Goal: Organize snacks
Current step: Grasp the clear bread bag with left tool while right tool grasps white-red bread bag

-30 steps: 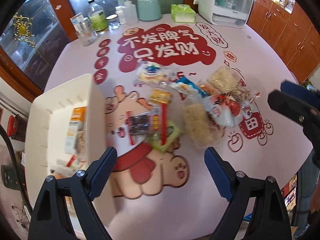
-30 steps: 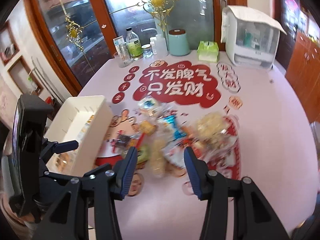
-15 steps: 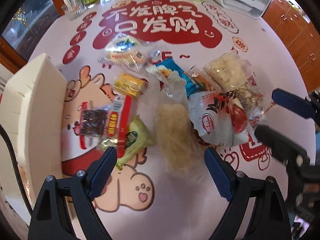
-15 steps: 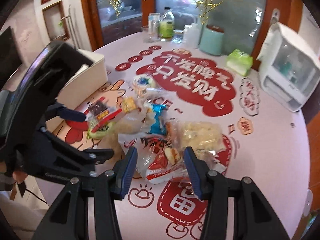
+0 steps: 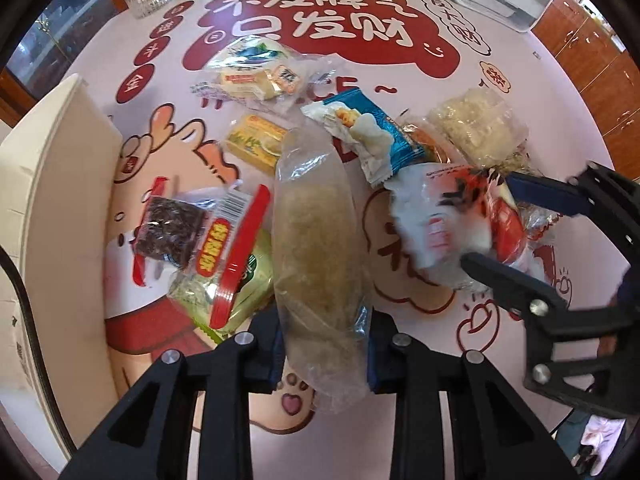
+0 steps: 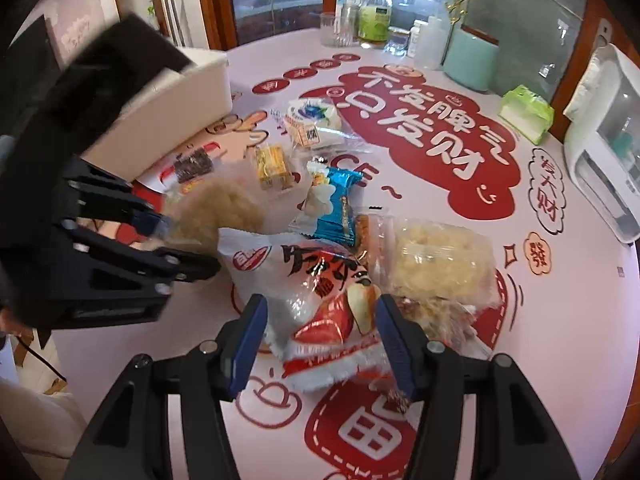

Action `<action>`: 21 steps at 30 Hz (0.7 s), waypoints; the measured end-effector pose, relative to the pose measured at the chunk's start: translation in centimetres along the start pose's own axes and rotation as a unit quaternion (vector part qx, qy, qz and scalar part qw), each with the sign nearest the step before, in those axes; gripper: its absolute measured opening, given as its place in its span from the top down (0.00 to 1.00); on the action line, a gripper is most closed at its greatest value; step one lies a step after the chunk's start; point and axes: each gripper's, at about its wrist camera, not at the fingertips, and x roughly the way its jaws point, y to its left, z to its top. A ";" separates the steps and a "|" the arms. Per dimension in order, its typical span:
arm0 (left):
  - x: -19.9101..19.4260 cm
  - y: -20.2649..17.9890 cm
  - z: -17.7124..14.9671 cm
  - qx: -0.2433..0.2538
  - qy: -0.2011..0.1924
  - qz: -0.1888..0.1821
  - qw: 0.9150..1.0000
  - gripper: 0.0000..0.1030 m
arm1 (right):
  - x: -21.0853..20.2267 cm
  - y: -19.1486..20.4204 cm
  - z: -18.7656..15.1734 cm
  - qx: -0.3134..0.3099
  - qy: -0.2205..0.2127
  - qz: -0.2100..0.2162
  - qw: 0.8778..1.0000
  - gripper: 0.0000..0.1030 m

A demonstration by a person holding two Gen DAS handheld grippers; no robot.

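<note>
Only the right wrist view shows the tall bottle (image 6: 374, 8) at the far worktop edge. The left gripper (image 5: 323, 354) has its jaws closing on the clear bag (image 5: 316, 240). The right gripper (image 6: 320, 340) has its jaws opening around the red-white bag (image 6: 308, 292) in the middle.

We see our right gripper (image 6: 320, 340) pointing down over the white-and-red snack bag (image 6: 304, 292), its jaws opening, the bag lying between the blue pads (image 6: 248, 344). To the left, our left gripper (image 6: 176, 240) is closing on the clear bag of tan snack (image 6: 216, 212). Beyond lie a blue packet (image 6: 334, 208), a yellow packet (image 6: 272, 166) and a clear bag of pale puffs (image 6: 436, 264) on the pink table (image 6: 568, 320), with the white bin (image 6: 180, 108) at far left.
</note>
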 end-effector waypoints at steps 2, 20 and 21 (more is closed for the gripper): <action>-0.3 0.5 -0.3 -0.004 -0.003 0.002 1.000 0.73 | 0.8 0.1 0.2 -0.004 0.006 0.004 1.000 0.35; -2.0 2.4 -1.2 0.009 -0.004 -0.018 1.000 0.73 | 4.8 2.9 1.7 0.009 0.033 -0.002 0.999 0.33; -2.2 2.4 -1.3 0.012 -0.005 -0.019 1.000 0.73 | 4.6 2.9 1.7 0.018 0.030 -0.001 0.999 0.35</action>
